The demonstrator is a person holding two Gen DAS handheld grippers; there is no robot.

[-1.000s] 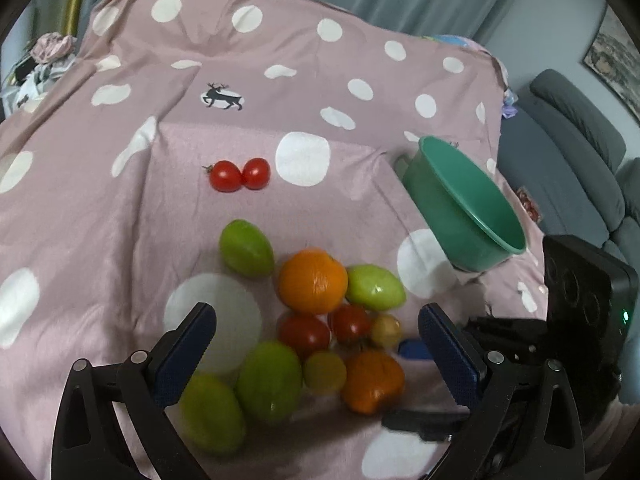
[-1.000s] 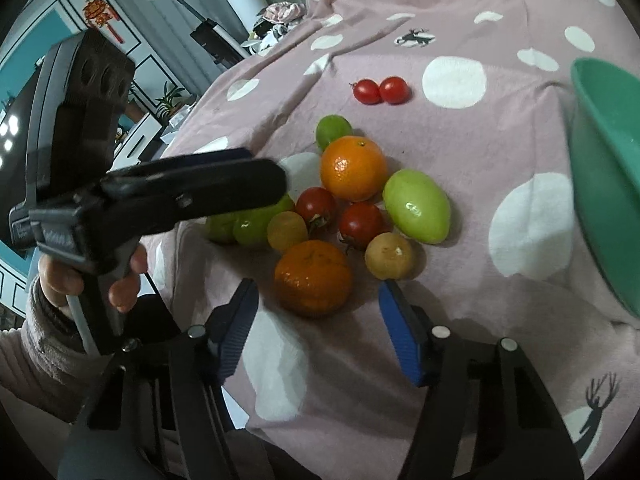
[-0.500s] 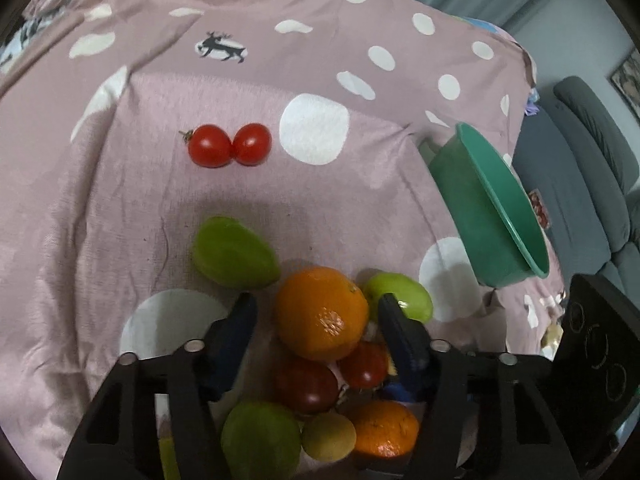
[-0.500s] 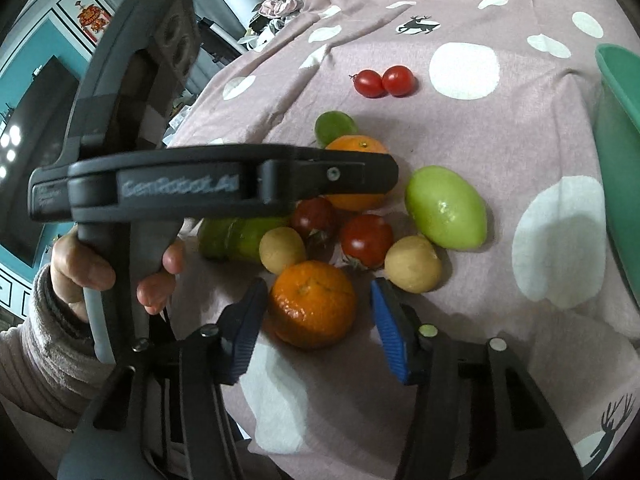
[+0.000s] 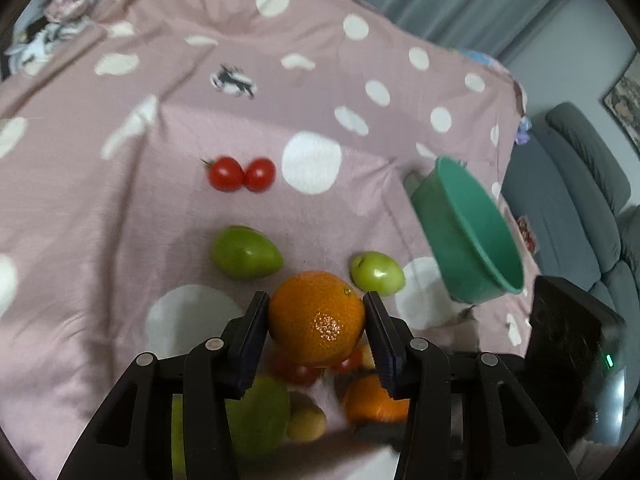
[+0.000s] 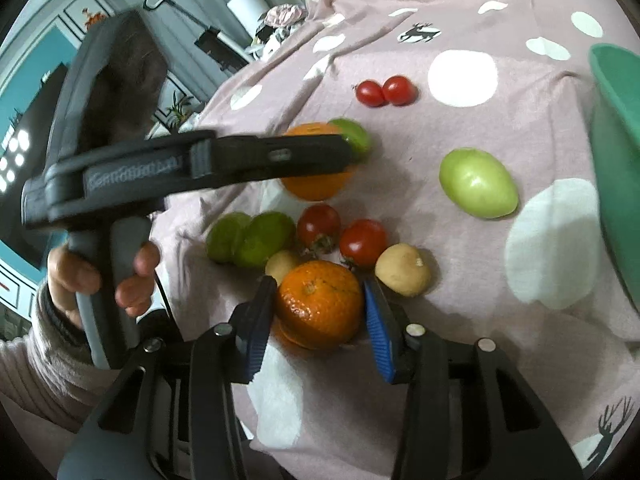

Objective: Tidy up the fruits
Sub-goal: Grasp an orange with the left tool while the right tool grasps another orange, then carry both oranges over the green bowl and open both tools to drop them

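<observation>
Two oranges (image 5: pixel 318 318) (image 6: pixel 320 304) gripped, jaws closing, lower fruits (image 5: pixel 280 408) blurred, bowl (image 6: pixel 616 152) cropped

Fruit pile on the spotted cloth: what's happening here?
A person is sorting fruit with two handheld grippers. The left gripper is closing on one orange, the right gripper on the other orange. Both pairs of pads touch the peel. The green bowl sits tilted nearby; no fruit shows inside it.

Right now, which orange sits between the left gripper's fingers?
The far orange, beside the two big green fruits; the near orange is in the right gripper.
</observation>
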